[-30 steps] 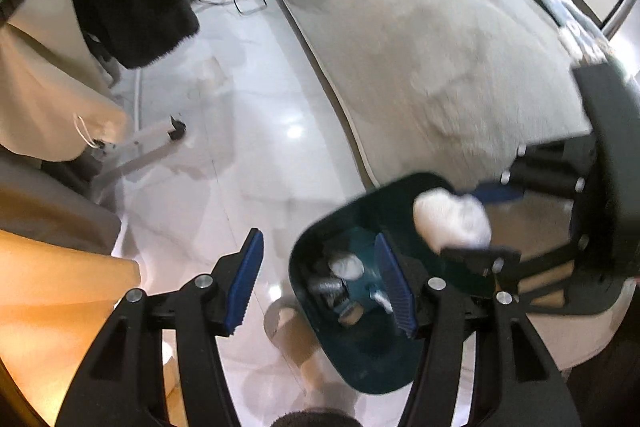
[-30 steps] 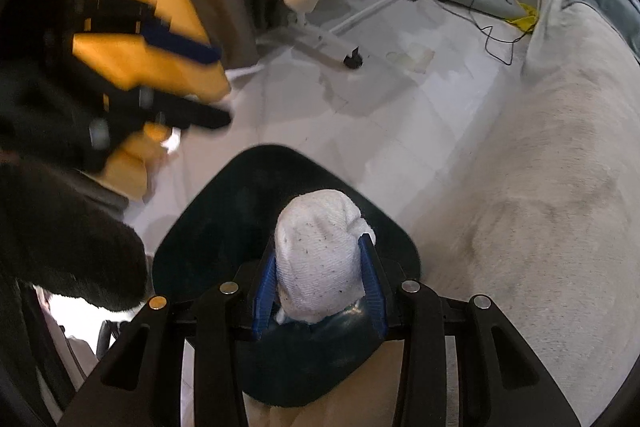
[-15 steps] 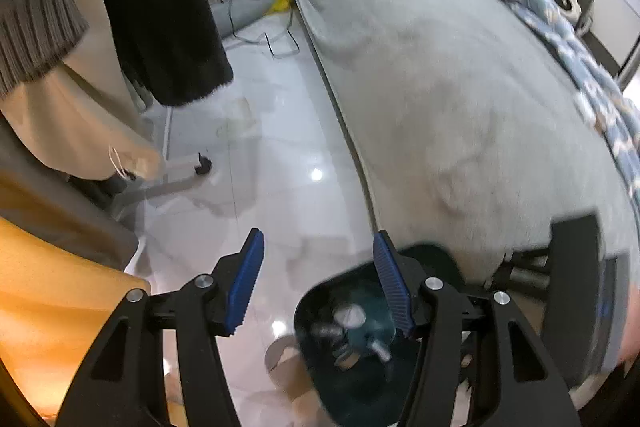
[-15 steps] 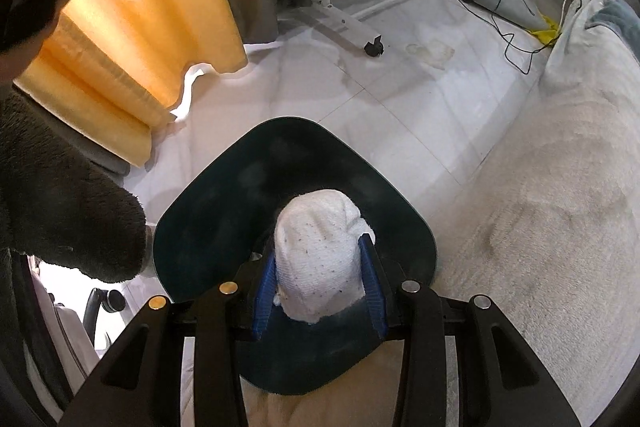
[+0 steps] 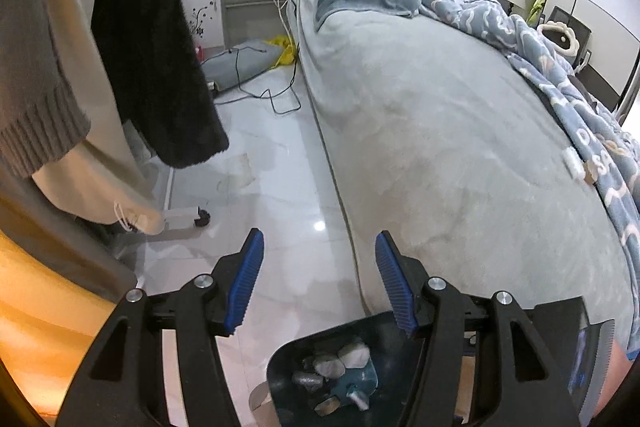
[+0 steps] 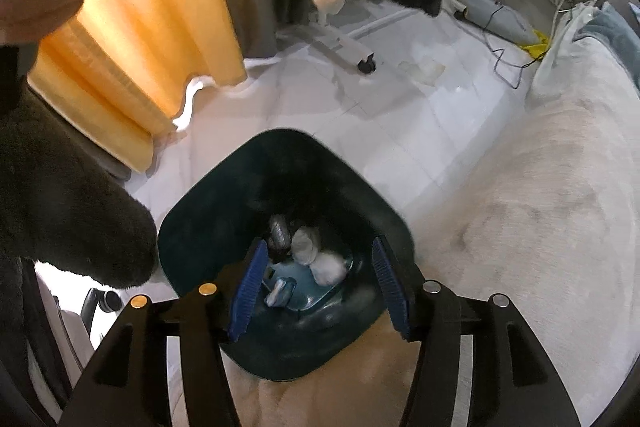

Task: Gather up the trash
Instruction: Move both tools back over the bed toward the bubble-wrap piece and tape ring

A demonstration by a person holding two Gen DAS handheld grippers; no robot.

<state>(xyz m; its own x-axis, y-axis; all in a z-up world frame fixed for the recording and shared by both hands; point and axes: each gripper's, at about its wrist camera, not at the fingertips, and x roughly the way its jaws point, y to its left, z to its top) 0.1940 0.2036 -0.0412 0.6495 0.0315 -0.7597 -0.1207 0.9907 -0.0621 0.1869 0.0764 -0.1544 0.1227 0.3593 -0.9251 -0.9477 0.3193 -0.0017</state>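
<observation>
**Ana:** Dark teal plastic is filling the right wrist view. That is the bin, standing on the pale floor just beside the bed. The right gripper is hanging directly above the bin's mouth, and its jaws have just been opening; nothing is sitting between the blue pads now.

**Ben:** So where is the trash lying?

**Ana:** Down at the bottom of the bin. A white crumpled wad is resting there, touching another pale wad and near a grey crushed piece. A small bluish scrap is lying beside them, too blurred to name.

**Ben:** And the left gripper?

**Ana:** Its jaws are standing apart and gripping nothing. It is pointing past the bin, with the bin showing low in its view and the bed stretching away beyond it.

**Ben:** What could be going wrong from here?

**Ana:** The right gripper is hovering close over the bin's rim, so a careless sideways pull could be clipping the rim and tipping the bin, spilling the wads back onto the floor. The bin also looks light. Beyond the bin, a black cable is trailing across the floor near the bed, and hanging clothes are crowding the side away from the bed; a gripper sweeping through for more trash could be snagging either.
</observation>
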